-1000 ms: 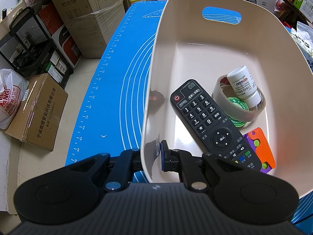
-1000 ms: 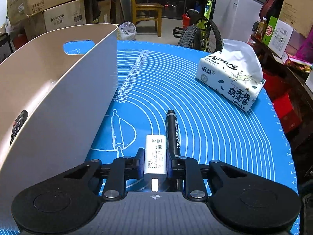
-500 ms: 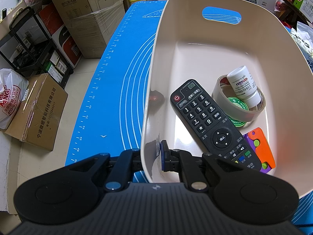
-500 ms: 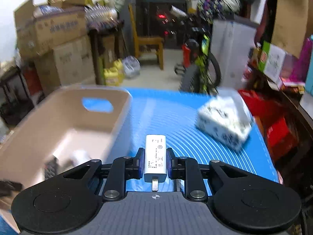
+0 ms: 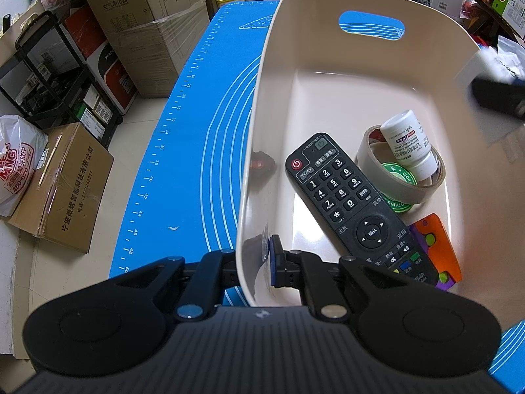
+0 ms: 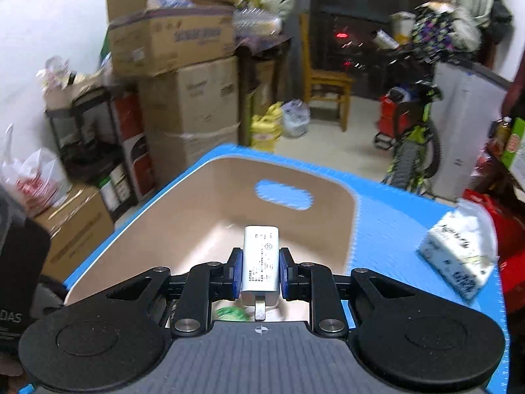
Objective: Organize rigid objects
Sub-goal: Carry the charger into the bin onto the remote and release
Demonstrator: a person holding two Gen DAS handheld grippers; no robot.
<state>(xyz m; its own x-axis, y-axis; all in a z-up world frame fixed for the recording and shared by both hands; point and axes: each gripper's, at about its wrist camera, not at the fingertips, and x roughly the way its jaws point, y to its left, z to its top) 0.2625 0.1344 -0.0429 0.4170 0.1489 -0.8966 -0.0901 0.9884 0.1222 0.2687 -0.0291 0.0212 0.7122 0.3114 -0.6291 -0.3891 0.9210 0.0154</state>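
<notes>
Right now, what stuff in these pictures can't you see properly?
- Purple-and-orange toy, left wrist view: its near end is hidden behind the left gripper.
- Green round tin, left wrist view: mostly covered by the tape roll and white bottle.
- Tissue pack, right wrist view: print blurred.
- White charger in the right gripper: label too small to read.
- Bin floor, right wrist view: hidden behind the gripper.

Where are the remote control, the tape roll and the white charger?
remote control [image 5: 347,208], left wrist view, number keys.
tape roll [image 5: 398,187], left wrist view, outer band.
white charger [image 6: 261,259], right wrist view, printed face.

Tissue pack [image 6: 459,259] blurred; orange toy [image 5: 436,249] partly hidden
</notes>
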